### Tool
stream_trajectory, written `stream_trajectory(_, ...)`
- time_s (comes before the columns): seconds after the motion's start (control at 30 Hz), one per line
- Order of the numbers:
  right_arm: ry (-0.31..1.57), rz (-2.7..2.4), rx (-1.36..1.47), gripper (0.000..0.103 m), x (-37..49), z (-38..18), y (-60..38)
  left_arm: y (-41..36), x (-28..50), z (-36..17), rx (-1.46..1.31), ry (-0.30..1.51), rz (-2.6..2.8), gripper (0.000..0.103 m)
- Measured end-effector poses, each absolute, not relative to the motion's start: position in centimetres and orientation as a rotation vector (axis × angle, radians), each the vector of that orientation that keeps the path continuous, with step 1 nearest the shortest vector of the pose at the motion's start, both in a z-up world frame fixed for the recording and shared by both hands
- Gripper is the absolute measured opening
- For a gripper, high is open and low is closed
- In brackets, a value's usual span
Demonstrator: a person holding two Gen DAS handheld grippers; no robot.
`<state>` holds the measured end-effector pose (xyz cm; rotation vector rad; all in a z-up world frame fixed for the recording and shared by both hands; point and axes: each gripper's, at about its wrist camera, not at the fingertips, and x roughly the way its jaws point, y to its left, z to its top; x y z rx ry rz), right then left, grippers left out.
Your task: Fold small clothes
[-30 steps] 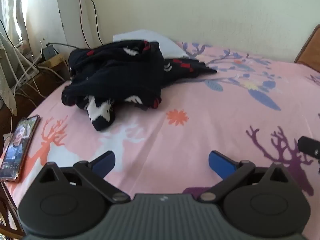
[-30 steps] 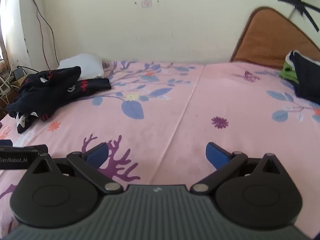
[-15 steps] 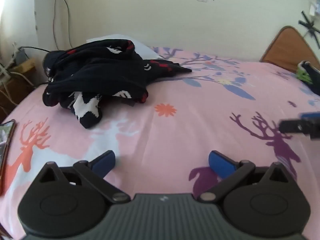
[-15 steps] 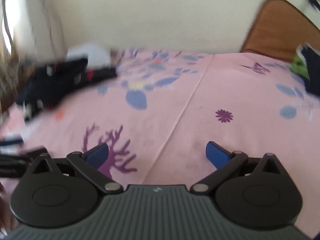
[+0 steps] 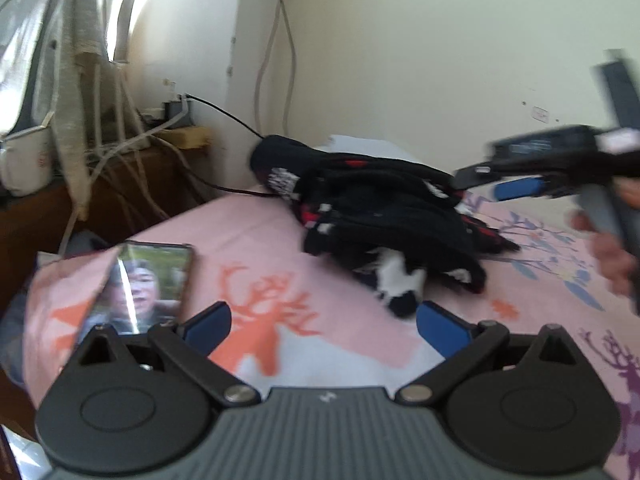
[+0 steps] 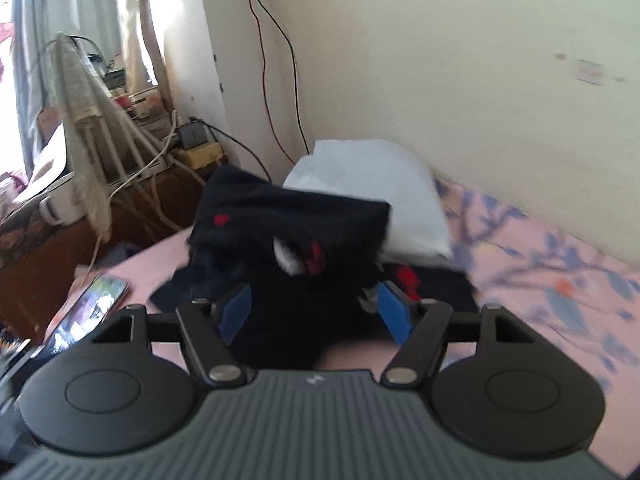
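Now both grippers' fingers open: right gripper (image 6: 314, 316) straddles dark garment pile (image 6: 288, 240), left gripper (image 5: 322, 322) empty. Risk: bunched layers pinched together; phone (image 5: 138, 288) nearby snags.

Black tool (image 5: 323, 322), blue pads (image 5: 440, 326)

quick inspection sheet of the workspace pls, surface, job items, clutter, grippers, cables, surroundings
surface: pink printed bedsheet, wrinkled.
job's things: dark patterned garment lies crumpled in a heap, unfolded.
clutter: phone with lit screen near the bed edge; white pillow behind the garment.
grippers: left gripper open above the sheet; right gripper open over the garment.
cables: wires run down the wall.
surroundings: wooden side table, curtain.
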<state>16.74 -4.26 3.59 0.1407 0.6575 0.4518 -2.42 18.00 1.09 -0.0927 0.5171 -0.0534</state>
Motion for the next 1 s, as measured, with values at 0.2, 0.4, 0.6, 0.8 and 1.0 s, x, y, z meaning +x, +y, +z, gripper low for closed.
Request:
stream_trajectory(0.2,0.681,0.438,0.338,0.010,20.6,3.8,-4.4,19.5,-2.9,1.6,-0.072,0.517,-0.030,0.071)
stream_trajectory(0.4,0.388,0.416,0.334,0.009,12.6,14.3,-13.4,19.9,-1.8,3.2,-0.099,0.478,-0.075,0.055)
stream_trajectory(0.6,0.197,0.134,0.230,0.010,-0.6,21.2,-24.1,16.0,0.2,4.3,-0.084,0.442,-0.237,0.061)
stream_trajectory(0.8,0.385,-0.313,0.003,0.063,-10.6,17.2,-29.5,10.4,3.1,3.6,-0.064,0.504,-0.475,0.068)
stream_trajectory(1.0,0.468,-0.320,0.047,0.063,-12.7,13.8,-29.5,4.6,5.7,1.9,-0.032,0.659,-0.660,0.073)
